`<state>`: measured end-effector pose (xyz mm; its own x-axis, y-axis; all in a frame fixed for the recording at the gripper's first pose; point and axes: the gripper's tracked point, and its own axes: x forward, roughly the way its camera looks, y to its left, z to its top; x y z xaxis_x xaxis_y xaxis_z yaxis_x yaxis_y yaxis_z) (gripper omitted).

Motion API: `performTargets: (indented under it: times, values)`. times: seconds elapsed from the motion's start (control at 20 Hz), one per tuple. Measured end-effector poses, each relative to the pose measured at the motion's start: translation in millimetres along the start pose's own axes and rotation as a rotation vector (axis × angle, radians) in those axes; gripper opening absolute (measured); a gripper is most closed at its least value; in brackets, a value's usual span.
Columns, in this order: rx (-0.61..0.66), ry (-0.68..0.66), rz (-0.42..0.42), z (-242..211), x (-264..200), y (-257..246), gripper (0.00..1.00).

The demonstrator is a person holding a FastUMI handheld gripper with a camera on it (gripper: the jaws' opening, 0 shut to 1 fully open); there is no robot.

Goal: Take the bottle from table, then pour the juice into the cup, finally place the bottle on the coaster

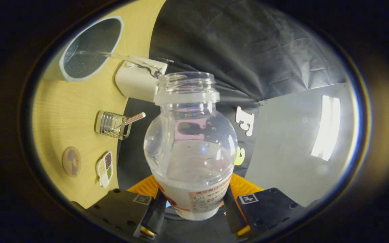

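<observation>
My gripper (pixel 194 206) is shut on a clear plastic bottle (pixel 191 145), its black fingers (pixel 156 211) pressing on the labelled lower body from both sides. The bottle is uncapped and tipped over toward the wooden table (pixel 66 111), with whitish juice pooled in its lower part. A thin clear stream (pixel 127 58) runs from the bottle's mouth across the top of the white cup (pixel 136 81) toward a grey disc; I cannot tell where it lands. The cup stands on the table just beyond the bottle's mouth. A round brown coaster (pixel 71 161) lies farther along the table, apart from the cup.
A large grey round mat with a pale rim (pixel 89 47) lies beyond the cup. A small wire holder with a striped straw (pixel 115 125) stands between cup and coaster. A little dish of grains (pixel 105 168) sits beside the coaster. The table edge runs by the bottle.
</observation>
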<state>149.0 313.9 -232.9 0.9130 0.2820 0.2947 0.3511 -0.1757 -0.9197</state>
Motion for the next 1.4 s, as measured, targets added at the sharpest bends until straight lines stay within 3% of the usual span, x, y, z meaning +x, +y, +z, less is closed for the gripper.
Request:
performTargets:
  times: [0.75, 1.4]
  values:
    - [-0.104, -0.055, -0.018, 14.7, 0.5, -7.4, 0.77]
    - [-0.177, -0.094, -0.091, 20.5, 1.8, -32.4, 0.77]
